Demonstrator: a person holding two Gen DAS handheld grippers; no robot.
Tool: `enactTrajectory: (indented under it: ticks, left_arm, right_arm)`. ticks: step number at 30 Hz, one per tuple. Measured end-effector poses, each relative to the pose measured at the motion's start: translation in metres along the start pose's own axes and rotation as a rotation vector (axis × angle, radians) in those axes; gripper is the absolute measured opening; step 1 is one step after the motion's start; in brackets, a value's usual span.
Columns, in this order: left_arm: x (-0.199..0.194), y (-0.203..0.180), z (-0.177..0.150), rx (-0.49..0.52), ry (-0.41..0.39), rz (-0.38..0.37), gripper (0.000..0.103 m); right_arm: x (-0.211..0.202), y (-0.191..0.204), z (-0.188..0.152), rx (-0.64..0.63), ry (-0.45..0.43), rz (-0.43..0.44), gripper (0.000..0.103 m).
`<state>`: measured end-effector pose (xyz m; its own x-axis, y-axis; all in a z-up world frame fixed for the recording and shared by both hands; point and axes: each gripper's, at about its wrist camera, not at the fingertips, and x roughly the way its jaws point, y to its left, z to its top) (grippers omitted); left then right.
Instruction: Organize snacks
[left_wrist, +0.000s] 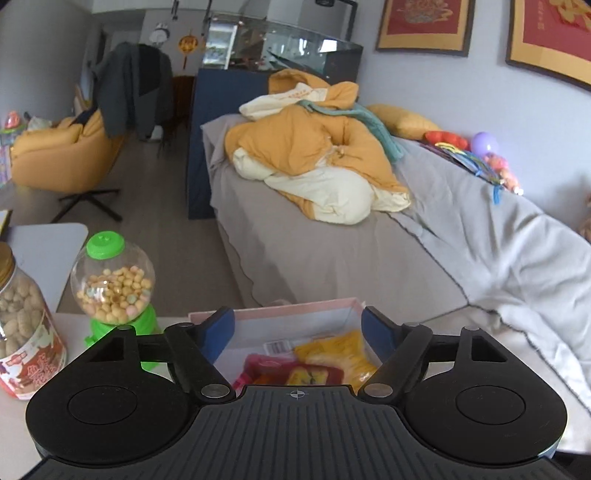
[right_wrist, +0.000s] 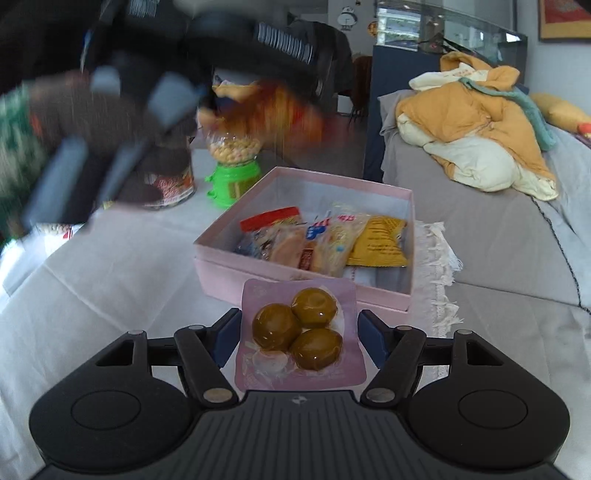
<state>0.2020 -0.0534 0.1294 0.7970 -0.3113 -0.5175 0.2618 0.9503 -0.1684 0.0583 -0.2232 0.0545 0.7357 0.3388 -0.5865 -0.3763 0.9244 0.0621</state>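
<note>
A pink box (right_wrist: 229, 254) on the white-clothed table holds several snack packets (right_wrist: 325, 240). A pink pack of three brown eggs (right_wrist: 299, 332) lies on the table between my right gripper's open fingers (right_wrist: 297, 334), just in front of the box. My left gripper (left_wrist: 297, 328) is open above the box (left_wrist: 295, 310), with red and yellow packets (left_wrist: 317, 365) showing below it. In the right wrist view the left gripper (right_wrist: 177, 85) is a blur up left, beside a blurred orange packet (right_wrist: 266, 107); contact cannot be told.
A green candy dispenser (left_wrist: 114, 291) and a jar of puffed snacks (left_wrist: 22, 325) stand left of the box. A grey sofa (left_wrist: 369, 251) with an orange-and-cream quilt (left_wrist: 317, 166) lies beyond the table. A fringed cloth edge (right_wrist: 439, 266) hangs right of the box.
</note>
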Motion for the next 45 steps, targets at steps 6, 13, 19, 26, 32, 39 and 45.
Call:
enactTrajectory:
  ticks: [6,13,19,26,32,39,45]
  left_arm:
    - [-0.017,0.029,0.002,-0.079,-0.025,0.034,0.08]
    - [-0.048,0.044,0.018,-0.11,-0.115,0.111,0.08]
    - [-0.062,0.063,-0.003,-0.075,-0.077,0.179,0.08]
    - [-0.08,0.05,-0.096,0.0,0.026,0.148,0.08]
    - [-0.108,0.018,-0.173,0.051,0.035,0.217,0.08]
    - [-0.093,0.005,-0.202,0.029,0.104,0.234,0.082]
    - [-0.092,0.001,-0.205,0.034,0.093,0.269,0.084]
  right_arm:
    - [0.014,-0.012,0.002,0.037,0.041,-0.017,0.069]
    - [-0.005,-0.012,0.107,0.059,-0.16,-0.027,0.07]
    - [0.03,-0.009,0.158,0.124,-0.121,-0.027,0.078]
    - [0.038,-0.002,0.1,0.073,-0.099,-0.149,0.078]
    - [0.026,0.006,-0.002,0.131,0.01,-0.12,0.079]
    - [0.031,0.027,-0.073,0.154,0.059,-0.178,0.08]
    - [0.034,0.025,-0.076,0.177,0.06,-0.198,0.091]
